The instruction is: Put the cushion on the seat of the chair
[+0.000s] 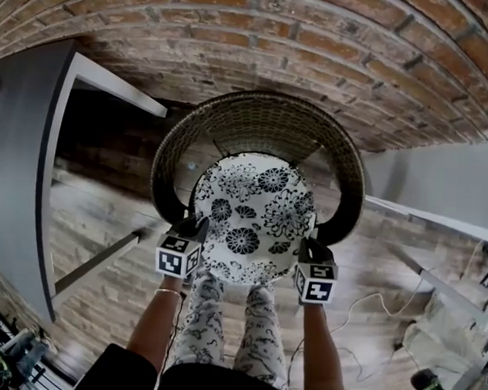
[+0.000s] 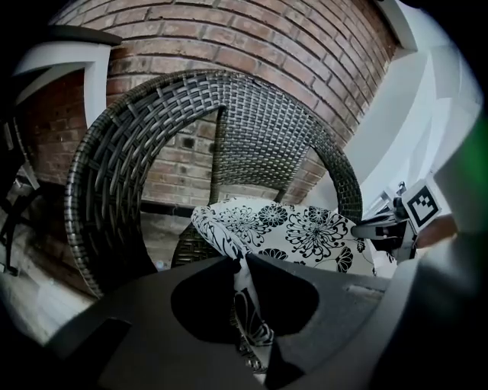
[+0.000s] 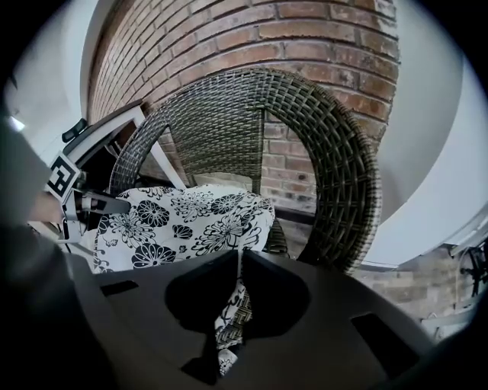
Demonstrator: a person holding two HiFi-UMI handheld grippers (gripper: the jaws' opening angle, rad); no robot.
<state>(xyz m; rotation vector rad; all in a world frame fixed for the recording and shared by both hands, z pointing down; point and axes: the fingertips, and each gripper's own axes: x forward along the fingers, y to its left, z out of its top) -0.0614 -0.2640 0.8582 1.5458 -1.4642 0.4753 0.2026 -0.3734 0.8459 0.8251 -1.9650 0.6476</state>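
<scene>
The left hand-held gripper [image 1: 194, 227] and right hand-held gripper [image 1: 311, 245] each pinch a near edge of the flowered cushion [image 1: 255, 215], held over the seat of the wicker chair [image 1: 261, 121]. I'd lower both sides evenly, keep it centred, and let go only once it lies flat.

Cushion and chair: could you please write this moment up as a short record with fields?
cushion: round, white with black flowers, over the chair's seat; contact with the seat unclear
chair: dark wicker, rounded back, in front of the brick wall
left gripper: shut on the cushion's left edge
right gripper: shut on the cushion's right edge
floor: wooden planks
</scene>
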